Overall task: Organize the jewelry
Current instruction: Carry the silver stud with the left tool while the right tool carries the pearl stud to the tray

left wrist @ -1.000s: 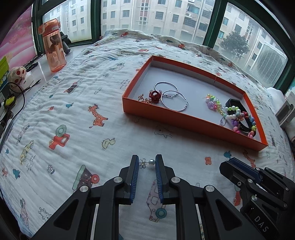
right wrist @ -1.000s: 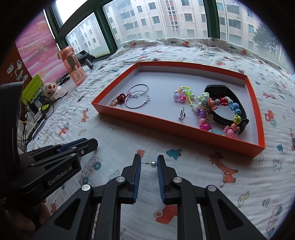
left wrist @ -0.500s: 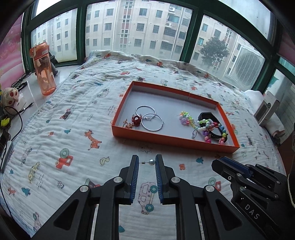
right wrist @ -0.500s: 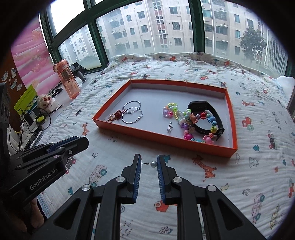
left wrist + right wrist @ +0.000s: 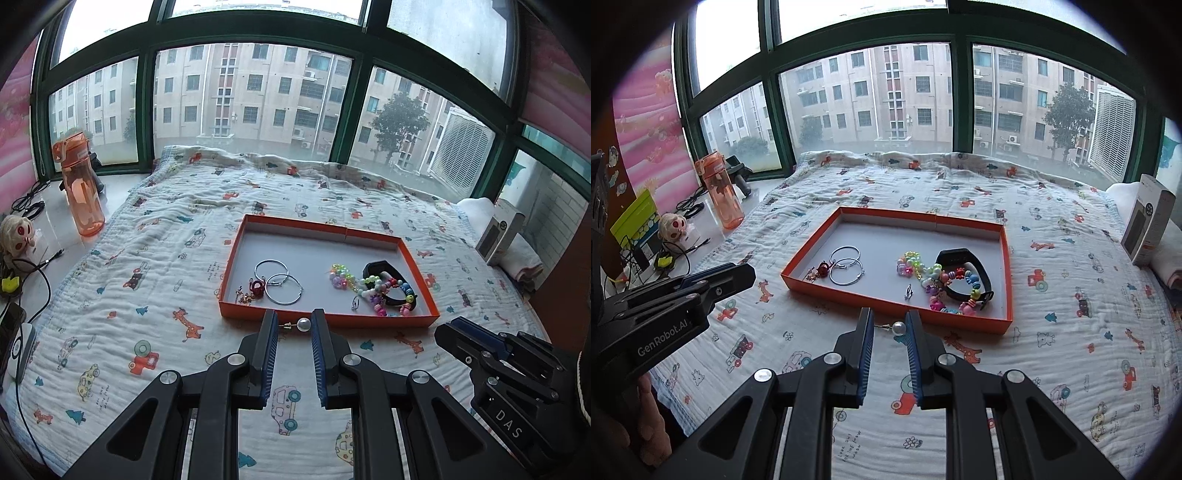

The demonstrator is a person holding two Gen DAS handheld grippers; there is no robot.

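Note:
An orange tray (image 5: 325, 319) (image 5: 1006, 273) lies on the patterned bedspread. It holds two silver hoops (image 5: 283, 288) (image 5: 846, 271), a small red charm (image 5: 256, 287), a colourful bead bracelet (image 5: 380, 290) (image 5: 938, 282) and a black band (image 5: 380, 267) (image 5: 955, 255). My left gripper (image 5: 294, 325) is shut on a pearl stud earring (image 5: 304, 324), held above the bedspread just before the tray's near wall. My right gripper (image 5: 889, 326) is likewise shut on a pearl stud earring (image 5: 898, 327), also just before the tray.
An orange water bottle (image 5: 79, 188) (image 5: 720, 192), a small plush toy (image 5: 16, 234) and cables sit on the sill at left. A boxed item (image 5: 1148, 221) (image 5: 498, 230) rests on folded towels at right. Windows close off the far side.
Both grippers have risen and pulled back from the tray, each still holding its pearl earring. The tray now looks smaller and farther away.

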